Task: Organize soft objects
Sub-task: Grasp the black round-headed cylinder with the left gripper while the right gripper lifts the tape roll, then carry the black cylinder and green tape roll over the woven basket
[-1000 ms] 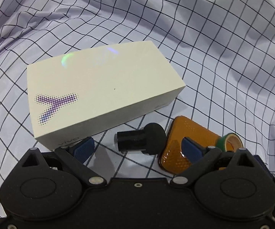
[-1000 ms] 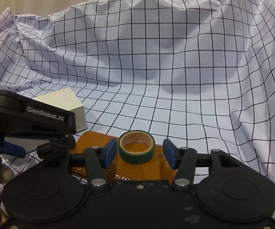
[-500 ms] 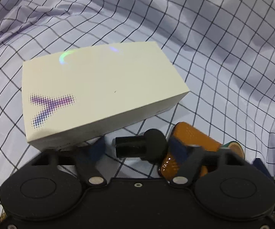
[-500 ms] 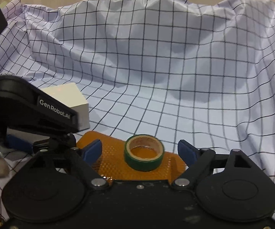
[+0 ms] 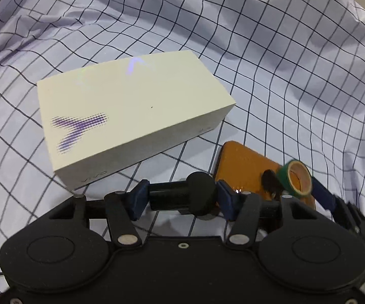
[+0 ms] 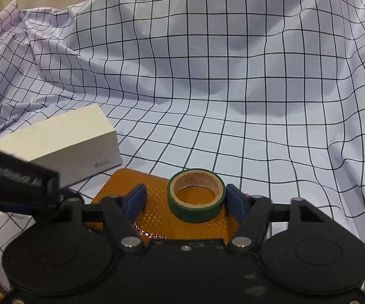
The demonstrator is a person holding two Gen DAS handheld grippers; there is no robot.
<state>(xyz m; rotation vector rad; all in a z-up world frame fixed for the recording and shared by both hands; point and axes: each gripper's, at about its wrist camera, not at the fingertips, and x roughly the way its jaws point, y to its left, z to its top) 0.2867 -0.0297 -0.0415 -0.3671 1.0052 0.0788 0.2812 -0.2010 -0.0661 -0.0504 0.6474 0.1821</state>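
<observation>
My left gripper [image 5: 181, 198] is shut on a black foam-headed cylinder [image 5: 200, 192], one pad on each end, just in front of a white box [image 5: 131, 106]. To its right lies an orange textured pad [image 5: 243, 162] with a green tape roll [image 5: 284, 177] on it. In the right wrist view the tape roll [image 6: 195, 210] stands on the orange pad [image 6: 157, 217] between the jaws of my right gripper [image 6: 186, 198], which are closing. The right pad touches the roll; the left pad stands clear of it.
Everything rests on a rumpled white cloth with a dark grid [image 6: 207, 76], whose folds rise at the back and sides. The white box [image 6: 63, 141] lies left of the orange pad. The left gripper's black body [image 6: 12, 177] crosses the right view's left edge.
The left jaws went from wide open to shut on the black cylinder. The right jaws opened wide around the tape roll, then narrowed again.
</observation>
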